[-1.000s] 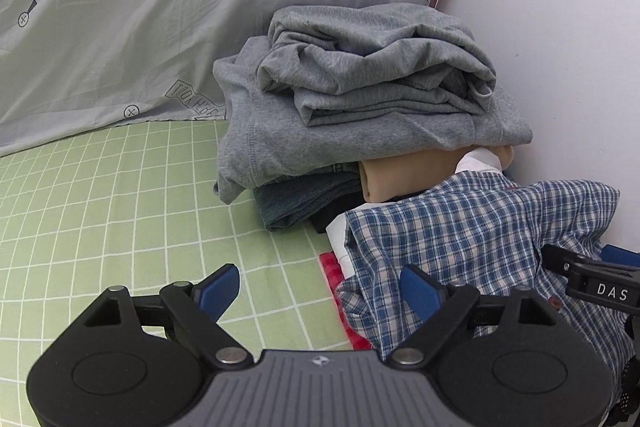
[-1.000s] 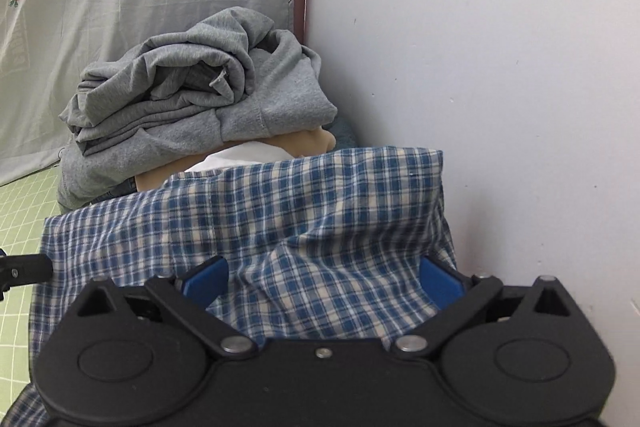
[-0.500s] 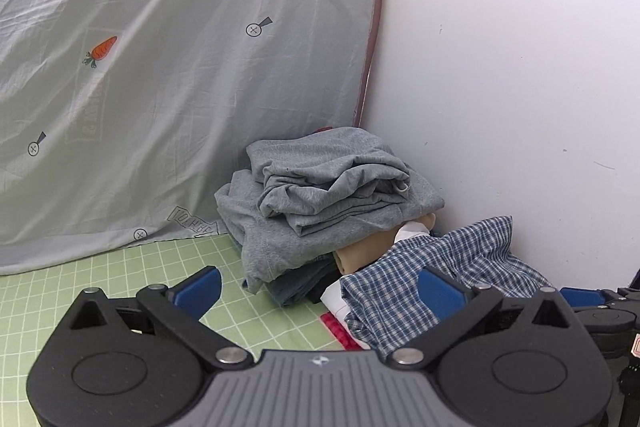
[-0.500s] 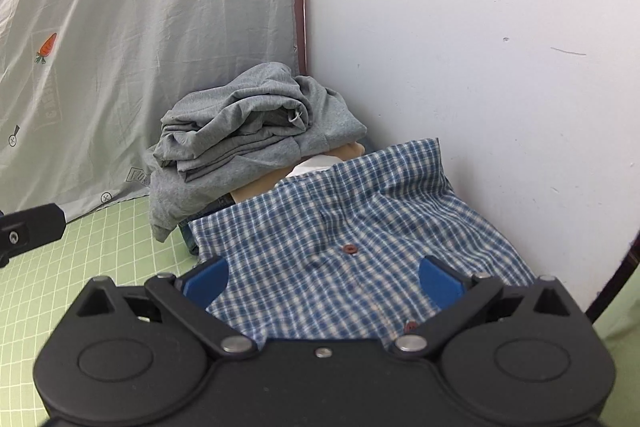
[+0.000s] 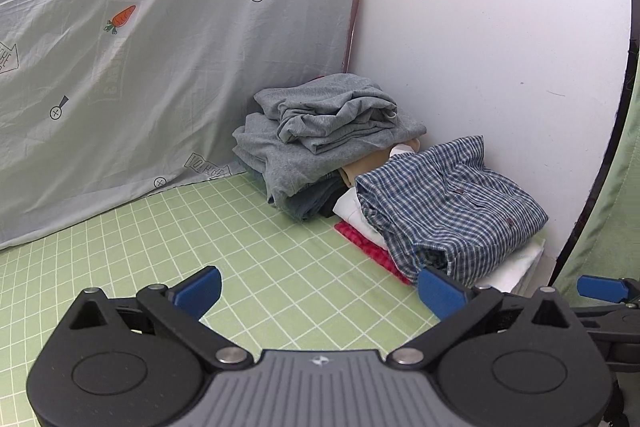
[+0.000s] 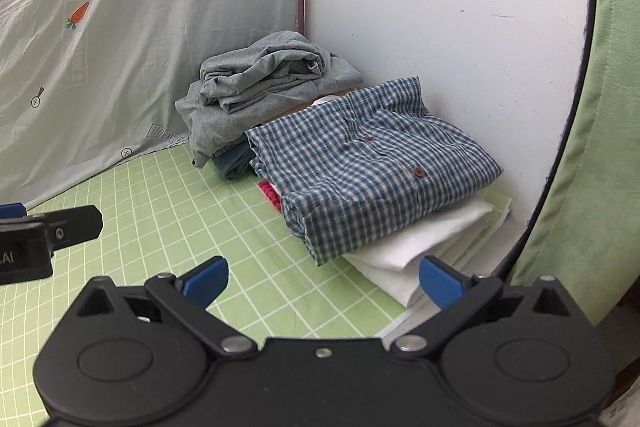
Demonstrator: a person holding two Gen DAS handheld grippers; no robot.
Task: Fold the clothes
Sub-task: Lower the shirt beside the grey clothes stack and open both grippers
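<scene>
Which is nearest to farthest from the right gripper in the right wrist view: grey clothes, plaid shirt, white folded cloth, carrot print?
1. white folded cloth, just ahead of the right gripper, bottom of the stack.
2. plaid shirt, on top of it, by the wall.
3. grey clothes, in the corner behind.
4. carrot print, on the sheet, far left.

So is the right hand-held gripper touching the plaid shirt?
Apart. The right wrist view shows the right hand-held gripper open, with green mat between its fingertips and the plaid shirt.

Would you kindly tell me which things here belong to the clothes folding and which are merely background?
Job:
- plaid shirt, folded, on the white garment
- grey clothes pile
- left gripper, right gripper, both open and empty

Background:
- green grid mat
- carrot-print sheet
- white wall
</scene>
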